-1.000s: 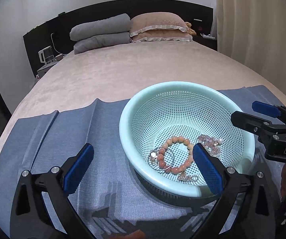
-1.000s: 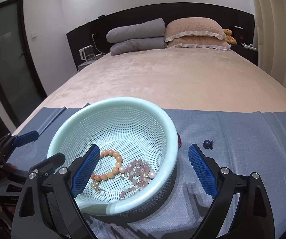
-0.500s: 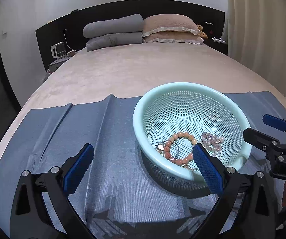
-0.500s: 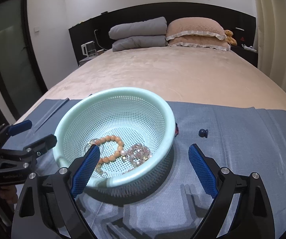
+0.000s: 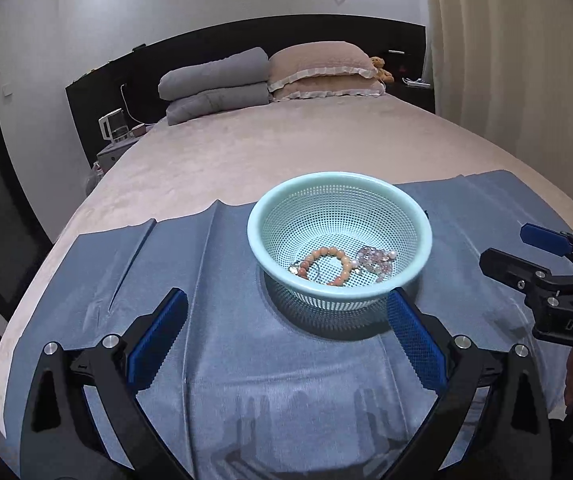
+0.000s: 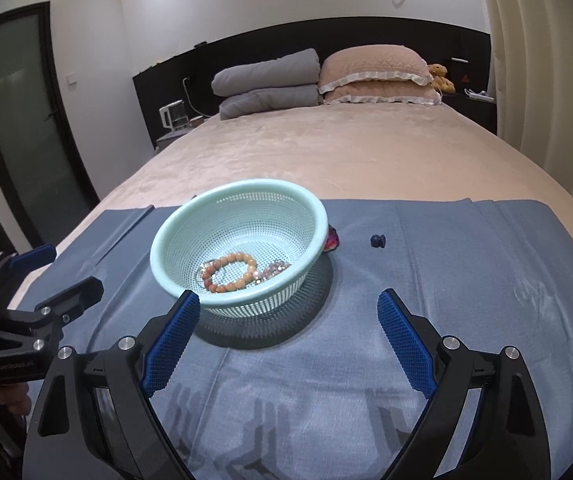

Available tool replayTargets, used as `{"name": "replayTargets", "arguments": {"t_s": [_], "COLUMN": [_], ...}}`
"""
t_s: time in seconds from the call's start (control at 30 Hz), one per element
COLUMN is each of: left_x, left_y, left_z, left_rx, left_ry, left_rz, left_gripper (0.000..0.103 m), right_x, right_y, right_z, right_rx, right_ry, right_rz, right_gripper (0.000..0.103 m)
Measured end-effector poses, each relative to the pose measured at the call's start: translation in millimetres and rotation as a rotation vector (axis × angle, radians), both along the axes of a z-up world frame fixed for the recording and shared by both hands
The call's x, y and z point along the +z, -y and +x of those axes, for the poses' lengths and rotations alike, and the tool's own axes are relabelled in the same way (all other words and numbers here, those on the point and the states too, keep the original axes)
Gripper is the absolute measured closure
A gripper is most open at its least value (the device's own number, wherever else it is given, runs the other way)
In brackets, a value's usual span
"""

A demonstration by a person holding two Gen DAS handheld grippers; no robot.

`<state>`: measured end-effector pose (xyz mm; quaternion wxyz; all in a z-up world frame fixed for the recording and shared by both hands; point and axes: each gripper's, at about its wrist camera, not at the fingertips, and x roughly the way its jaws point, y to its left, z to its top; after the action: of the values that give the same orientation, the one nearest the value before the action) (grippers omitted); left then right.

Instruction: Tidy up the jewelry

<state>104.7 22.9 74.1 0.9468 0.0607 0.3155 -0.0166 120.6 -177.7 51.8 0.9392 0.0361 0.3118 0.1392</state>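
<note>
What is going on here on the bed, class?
A person holds the left gripper and right gripper, both open and empty, above a blue cloth. A mint basket on it holds an orange bead bracelet and a pale beaded piece. A small dark item lies outside.

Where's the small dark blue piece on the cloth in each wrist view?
Left wrist: not in view.
Right wrist: the blue piece lies on the cloth, right of centre, to the right of the basket and apart from it.
Shared landmark: the basket, which shows in both views.
</note>
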Motion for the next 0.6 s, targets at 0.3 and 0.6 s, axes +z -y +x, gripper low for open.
{"name": "replayTargets", "arguments": {"t_s": [0.3, 0.6], "left_x": [-11.5, -27.6], "left_y": [10.7, 17.6], "left_z": [-45.0, -66.9], "left_rx": [-0.016, -0.002], "left_ry": [-0.026, -0.035], "left_rz": [-0.020, -0.023], "left_gripper": [0.006, 0.006], "right_x": [-5.1, -19.9], "right_y": [-3.9, -0.4], "right_z": [-47.3, -66.9], "right_rx": [0.015, 0.002], "right_ry": [0.021, 0.012], "right_rz": [-0.058, -0.041], "right_gripper": [0.017, 0.017]}}
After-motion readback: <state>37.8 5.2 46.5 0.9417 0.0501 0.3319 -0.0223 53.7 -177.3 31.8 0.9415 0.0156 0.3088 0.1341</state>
